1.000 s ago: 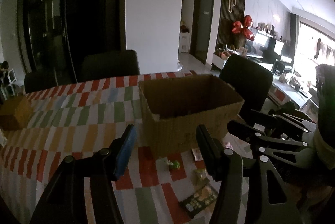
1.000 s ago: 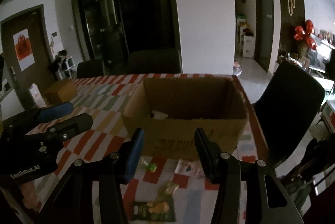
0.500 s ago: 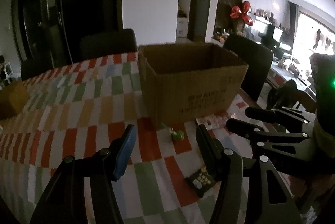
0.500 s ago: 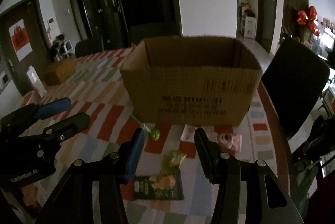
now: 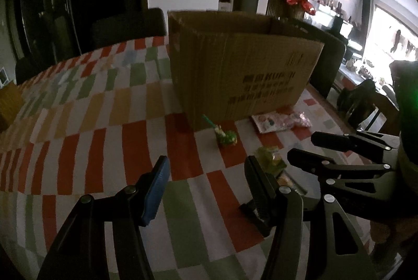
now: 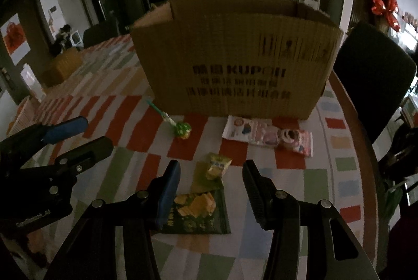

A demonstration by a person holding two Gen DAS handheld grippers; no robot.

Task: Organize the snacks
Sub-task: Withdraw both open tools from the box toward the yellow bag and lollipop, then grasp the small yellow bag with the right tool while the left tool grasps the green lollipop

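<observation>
I hold my right gripper [image 6: 211, 182] low over the checked tablecloth [image 6: 109, 170], its jaws spread wide with nothing between them, the blue-padded finger on the left and the black one on the right. In the gap between them, near me, lies a dark green snack packet [image 6: 197, 214] flat on the cloth, and just beyond it, touching its far edge, a small yellow-green sachet [image 6: 216, 166]. Farther off and a little to the left rests a green lollipop [image 6: 181, 129] with its pale stick pointing toward the far left, and to the right of it a white and pink packet [image 6: 266, 135] lies just in front of the open cardboard box [image 6: 235, 55], which stands upright in the middle of the table with dark printing on its near wall. My left gripper [image 5: 206, 176] is off to the left of the right one, also held wide open and empty above the cloth; from its camera the lollipop [image 5: 226, 136] sits ahead between its fingers, well short of the box [image 5: 240, 65]. A dark chair [image 6: 371, 81] stands at the right edge of the table, and a small brown box [image 6: 64, 65] sits on the far left of the cloth.
</observation>
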